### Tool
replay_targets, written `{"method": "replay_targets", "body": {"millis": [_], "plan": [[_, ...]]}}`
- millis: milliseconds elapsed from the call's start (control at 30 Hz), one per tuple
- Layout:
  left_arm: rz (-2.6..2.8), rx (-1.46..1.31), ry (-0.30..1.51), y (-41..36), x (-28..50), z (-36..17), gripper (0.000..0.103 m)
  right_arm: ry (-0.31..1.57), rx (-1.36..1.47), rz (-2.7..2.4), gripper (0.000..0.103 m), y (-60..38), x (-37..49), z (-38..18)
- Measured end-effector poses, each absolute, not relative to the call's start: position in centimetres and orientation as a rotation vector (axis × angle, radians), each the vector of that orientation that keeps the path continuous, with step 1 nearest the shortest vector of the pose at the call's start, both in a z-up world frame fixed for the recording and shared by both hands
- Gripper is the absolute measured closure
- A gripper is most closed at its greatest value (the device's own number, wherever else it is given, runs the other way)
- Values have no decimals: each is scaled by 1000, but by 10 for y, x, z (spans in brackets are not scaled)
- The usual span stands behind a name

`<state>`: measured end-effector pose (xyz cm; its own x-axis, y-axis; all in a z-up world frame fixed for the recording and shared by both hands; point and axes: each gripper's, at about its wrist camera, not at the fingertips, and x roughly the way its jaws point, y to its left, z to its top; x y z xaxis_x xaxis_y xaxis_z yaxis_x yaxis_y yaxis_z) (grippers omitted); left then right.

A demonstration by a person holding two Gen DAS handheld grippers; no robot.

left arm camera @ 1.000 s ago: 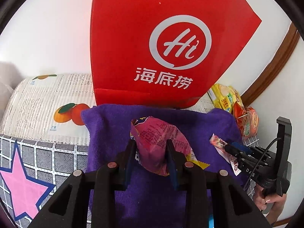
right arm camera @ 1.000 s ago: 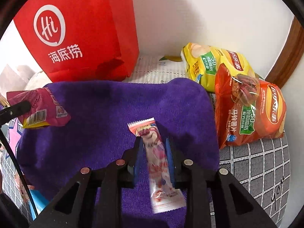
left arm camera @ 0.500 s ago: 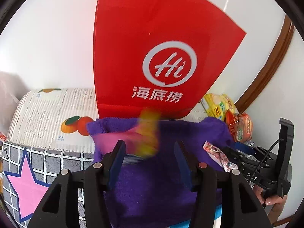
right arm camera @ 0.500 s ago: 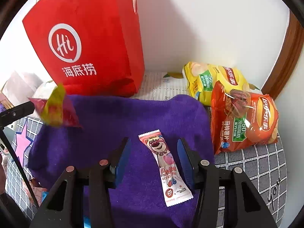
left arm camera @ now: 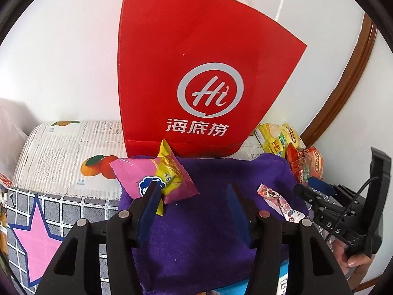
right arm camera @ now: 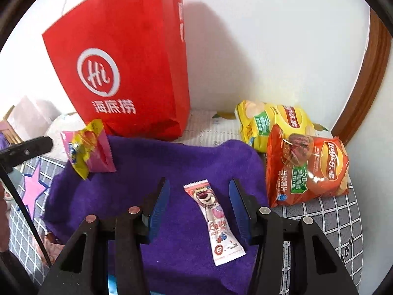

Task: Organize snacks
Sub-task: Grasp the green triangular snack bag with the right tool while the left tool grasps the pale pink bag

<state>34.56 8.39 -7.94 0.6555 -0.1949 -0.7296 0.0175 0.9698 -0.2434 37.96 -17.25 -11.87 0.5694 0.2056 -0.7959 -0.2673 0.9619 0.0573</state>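
A pink and yellow snack packet (left arm camera: 157, 179) lies at the left back of the purple towel (left arm camera: 211, 221), by my left gripper's left finger; it also shows in the right wrist view (right arm camera: 88, 147). My left gripper (left arm camera: 192, 196) is open and empty. A pink candy stick packet (right arm camera: 216, 218) lies flat on the towel (right arm camera: 172, 162) between the open fingers of my right gripper (right arm camera: 199, 204), untouched; it also shows in the left wrist view (left arm camera: 277, 204). The right gripper shows at the right of the left wrist view (left arm camera: 309, 191).
A red paper bag (left arm camera: 201, 78) stands against the wall behind the towel (right arm camera: 127, 68). A yellow chip bag (right arm camera: 270, 123) and an orange chip bag (right arm camera: 307, 169) lie at the right. A star-patterned checked cloth (left arm camera: 36, 236) covers the surface.
Both grippers opened and pulled back. The left let go of the pink and yellow packet, which dropped onto the towel's left back. The right let go of the candy stick.
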Motion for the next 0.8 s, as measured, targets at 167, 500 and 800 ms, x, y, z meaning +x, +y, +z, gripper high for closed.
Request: {"method": "replay_targets", "body": {"millis": [167,500,800], "plan": [[-133,-205,831,76,337,-66,49,887,-36,296,53,-174,367,-94],[-161,-147,739,52,293,-26,33,938,3,324,53,-189,306,-73],[-161,-154,766,56,234,-26,31,973,58,331,53,-212,222,-87]]}}
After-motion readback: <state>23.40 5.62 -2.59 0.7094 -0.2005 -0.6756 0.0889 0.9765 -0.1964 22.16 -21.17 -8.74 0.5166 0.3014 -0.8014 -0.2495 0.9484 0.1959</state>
